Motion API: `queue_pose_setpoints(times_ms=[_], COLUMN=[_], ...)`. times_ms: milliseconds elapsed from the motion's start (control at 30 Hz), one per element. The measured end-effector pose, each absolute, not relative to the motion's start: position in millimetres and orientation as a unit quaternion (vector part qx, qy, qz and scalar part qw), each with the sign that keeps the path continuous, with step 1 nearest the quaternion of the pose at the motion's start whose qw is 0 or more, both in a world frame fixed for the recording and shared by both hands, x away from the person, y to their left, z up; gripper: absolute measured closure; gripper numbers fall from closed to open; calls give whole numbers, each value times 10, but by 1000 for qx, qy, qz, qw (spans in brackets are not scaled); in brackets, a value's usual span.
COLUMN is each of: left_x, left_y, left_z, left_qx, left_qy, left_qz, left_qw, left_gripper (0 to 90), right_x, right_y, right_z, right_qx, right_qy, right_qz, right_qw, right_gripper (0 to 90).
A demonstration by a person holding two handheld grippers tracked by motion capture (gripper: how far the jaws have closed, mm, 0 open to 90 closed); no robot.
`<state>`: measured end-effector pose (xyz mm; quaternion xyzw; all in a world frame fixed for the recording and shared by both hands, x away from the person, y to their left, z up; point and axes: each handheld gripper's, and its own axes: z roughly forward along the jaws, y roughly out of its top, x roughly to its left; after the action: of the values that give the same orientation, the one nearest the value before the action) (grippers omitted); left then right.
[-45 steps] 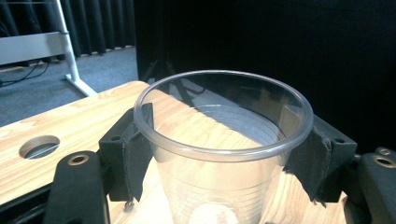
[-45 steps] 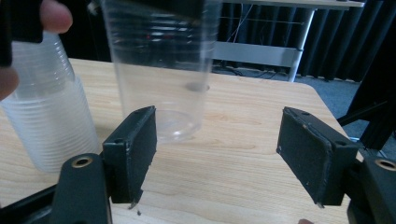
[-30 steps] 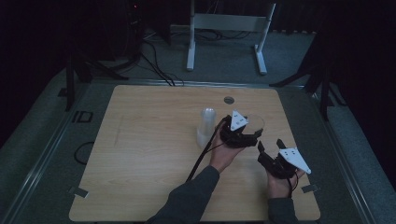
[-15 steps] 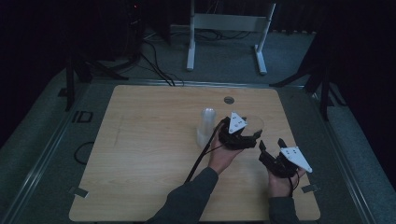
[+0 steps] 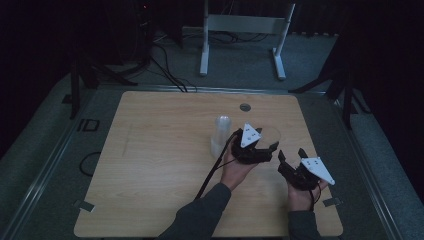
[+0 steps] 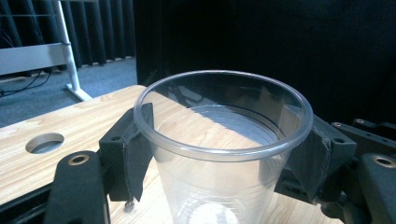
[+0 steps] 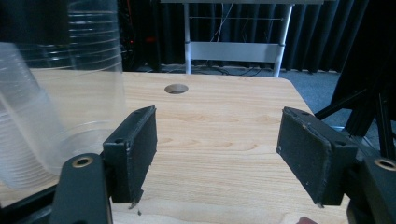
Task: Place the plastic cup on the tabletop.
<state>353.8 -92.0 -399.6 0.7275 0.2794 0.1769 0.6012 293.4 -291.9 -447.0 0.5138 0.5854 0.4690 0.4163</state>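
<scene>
A clear plastic cup [image 6: 219, 154] stands upright between the pads [image 6: 135, 154] of my left gripper [image 6: 224, 140], which press on it just under the rim. In the high view this gripper [image 5: 263, 141] holds the cup [image 5: 271, 133] right of the table's middle. An upside-down stack of clear cups [image 5: 221, 135] stands just left of it. My right gripper [image 5: 291, 154] is nearer the front right, open, with nothing between its jaws [image 7: 217, 154]. In the right gripper view the held cup [image 7: 28, 130] and the stack [image 7: 93, 37] show at the left.
The wooden table [image 5: 150, 165] has a round cable hole [image 5: 244, 107] near its far edge. A white desk frame [image 5: 243, 25] and cables lie on the floor beyond. Black cables trail from the left gripper toward the person. Dark carpet surrounds the table.
The left gripper with the cup has drifted slightly toward the person. The right gripper has stayed put.
</scene>
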Motion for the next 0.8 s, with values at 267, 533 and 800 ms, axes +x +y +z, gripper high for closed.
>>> queue_pose_setpoints(times_ms=[267, 533, 800], left_x=[3494, 3452, 3419], left_y=[-845, -752, -703], left_z=[-4041, -4117, -4189], left_qx=[729, 724, 720], left_qy=[278, 285, 288], left_qz=[172, 173, 172], left_qw=[601, 604, 608], left_gripper=[284, 284, 284], right_x=[2944, 2948, 2955], right_y=[-2925, -2922, -2913], right_z=[-4465, -4468, -4471], right_qx=[516, 519, 516], right_qy=[588, 587, 592], right_qz=[465, 463, 459], right_qw=[414, 414, 415], right_gripper=[289, 302, 302])
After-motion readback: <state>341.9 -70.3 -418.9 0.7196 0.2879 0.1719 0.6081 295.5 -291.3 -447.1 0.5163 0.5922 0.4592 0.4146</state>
